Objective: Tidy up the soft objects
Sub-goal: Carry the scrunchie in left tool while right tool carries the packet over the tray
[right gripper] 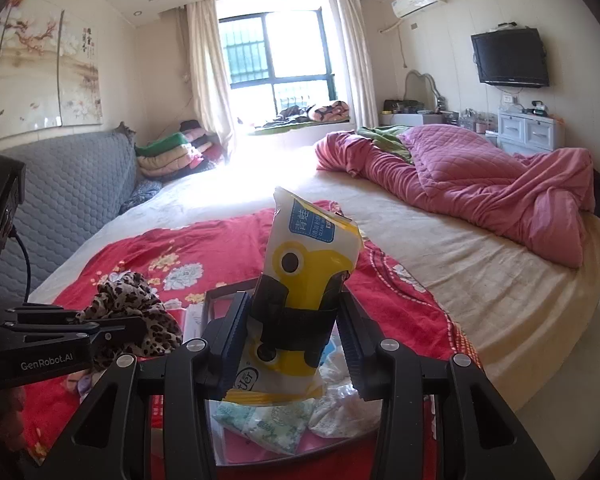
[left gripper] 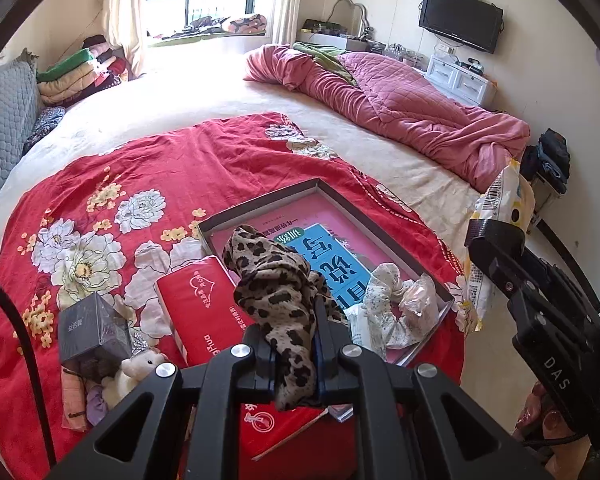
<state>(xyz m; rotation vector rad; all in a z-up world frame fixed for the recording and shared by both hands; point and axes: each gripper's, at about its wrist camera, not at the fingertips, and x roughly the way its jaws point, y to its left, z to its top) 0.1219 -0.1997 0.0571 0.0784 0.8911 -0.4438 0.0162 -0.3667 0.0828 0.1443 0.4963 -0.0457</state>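
Left fingers (left gripper: pixel 294 354) pinch one leopard scarf (left gripper: pixel 276 284); right fingers (right gripper: pixel 296 344) pinch one yellow packet (right gripper: pixel 308 264) above one box tray (left gripper: pixel 260 208).

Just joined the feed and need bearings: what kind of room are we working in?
A home bedroom, by the look of it: a large bed with a rumpled pink quilt, a wall-mounted TV over a white drawer unit, and folded blankets by the curtained window.

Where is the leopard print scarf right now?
The leopard print scarf is pinched in the left gripper, held above the shallow box on the red floral blanket. In the right wrist view it shows at lower left.
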